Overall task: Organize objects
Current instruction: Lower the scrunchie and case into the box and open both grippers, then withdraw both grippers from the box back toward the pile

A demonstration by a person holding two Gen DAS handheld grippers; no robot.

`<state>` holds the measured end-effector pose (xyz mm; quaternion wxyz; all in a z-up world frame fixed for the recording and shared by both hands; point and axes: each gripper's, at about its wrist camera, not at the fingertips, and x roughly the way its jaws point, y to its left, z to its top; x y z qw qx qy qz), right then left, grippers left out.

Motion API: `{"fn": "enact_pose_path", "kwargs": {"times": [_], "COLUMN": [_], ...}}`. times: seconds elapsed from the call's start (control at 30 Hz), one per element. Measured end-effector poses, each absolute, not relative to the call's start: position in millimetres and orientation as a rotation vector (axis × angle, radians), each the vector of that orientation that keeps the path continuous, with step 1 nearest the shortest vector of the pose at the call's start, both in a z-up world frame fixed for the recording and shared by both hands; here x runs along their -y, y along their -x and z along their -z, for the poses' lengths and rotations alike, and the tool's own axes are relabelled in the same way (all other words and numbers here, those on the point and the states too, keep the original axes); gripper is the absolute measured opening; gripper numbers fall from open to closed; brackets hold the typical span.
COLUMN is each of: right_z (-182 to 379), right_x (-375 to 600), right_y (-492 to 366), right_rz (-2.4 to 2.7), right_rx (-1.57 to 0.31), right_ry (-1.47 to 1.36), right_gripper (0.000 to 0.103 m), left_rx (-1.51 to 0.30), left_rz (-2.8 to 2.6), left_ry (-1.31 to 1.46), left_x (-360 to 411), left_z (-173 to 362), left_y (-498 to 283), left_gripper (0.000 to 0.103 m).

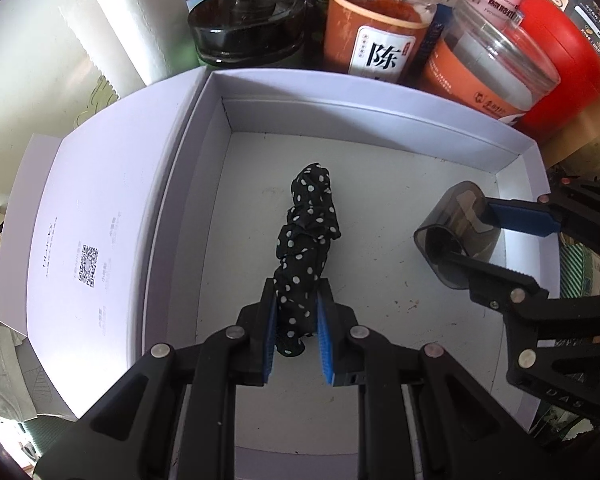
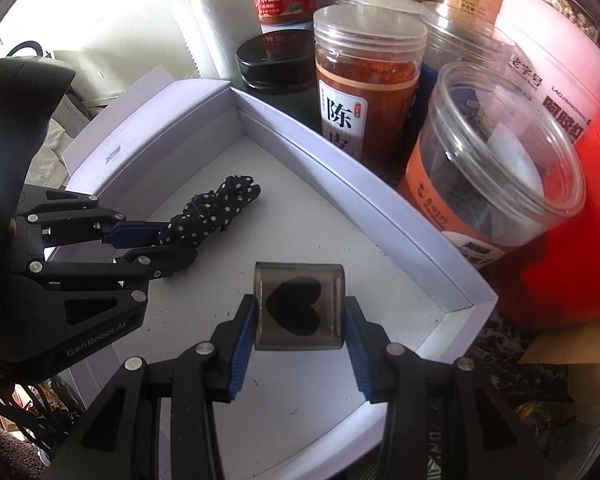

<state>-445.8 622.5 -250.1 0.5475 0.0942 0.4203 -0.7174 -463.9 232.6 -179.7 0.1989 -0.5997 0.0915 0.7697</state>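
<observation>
**Q:** What are the two tools doing?

**A:** In the left wrist view, the left gripper (image 1: 298, 322) sits at bottom centre, its blue pads pinching one end of a black polka-dot scrunchie (image 1: 306, 236). The fabric stretches away toward mid-frame over the floor of an open white box (image 1: 380, 116); whether its far end touches the floor I cannot tell. In the right wrist view, the right gripper (image 2: 300, 346) at lower centre is clamped on a smoky translucent case (image 2: 298, 306) with a black heart shape showing inside. The case hangs over the box floor near the right-hand wall.

**Q:** How would these two things handle?

**A:** The scrunchie looks light, soft and floppy. It will likely sag and swing, so a pinch across the bunched cloth, as now, seems safest. The case appears rigid, smooth and light. Its flat sides give the pads good purchase, though glossy plastic could slip under a loose grip.

**Q:** How much room is there to move?

**A:** The box floor is mostly bare, with free space between the two items. The box walls stand low along the top and right of both views. Just beyond the far wall, tall jars crowd close, including an orange-filled jar (image 2: 366, 92) and a clear tub (image 2: 496, 160). The box lid (image 1: 88, 240) lies at centre left in the left wrist view. The two grippers are near each other, so swinging sideways risks a knock.
</observation>
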Motion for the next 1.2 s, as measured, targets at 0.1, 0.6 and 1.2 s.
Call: {"fn": "enact_pose_path", "kwargs": {"times": [0.1,0.6,1.2], "right_z": [250.2,246.4,211.1], "right_x": [-621.1,-617.2,-661.5], "right_y": [445.8,436.8,395.2], "right_rz": [1.701,1.722,1.718], "right_rx": [-1.0,-1.038,-1.013], "right_ry": [-0.224,-0.213,-0.132], "right_gripper": [0.043,0.053,0.054], "left_rx": [-0.259,-0.346,-0.337], "left_rz": [-2.151,-2.145,-2.275], "left_ry": [1.68,1.667,1.584], "left_x": [-233.0,-246.8,-244.3], "left_z": [182.0,179.2,115.0], "left_y": [466.1,472.7,467.0], "left_gripper": [0.017,0.03,0.046]}}
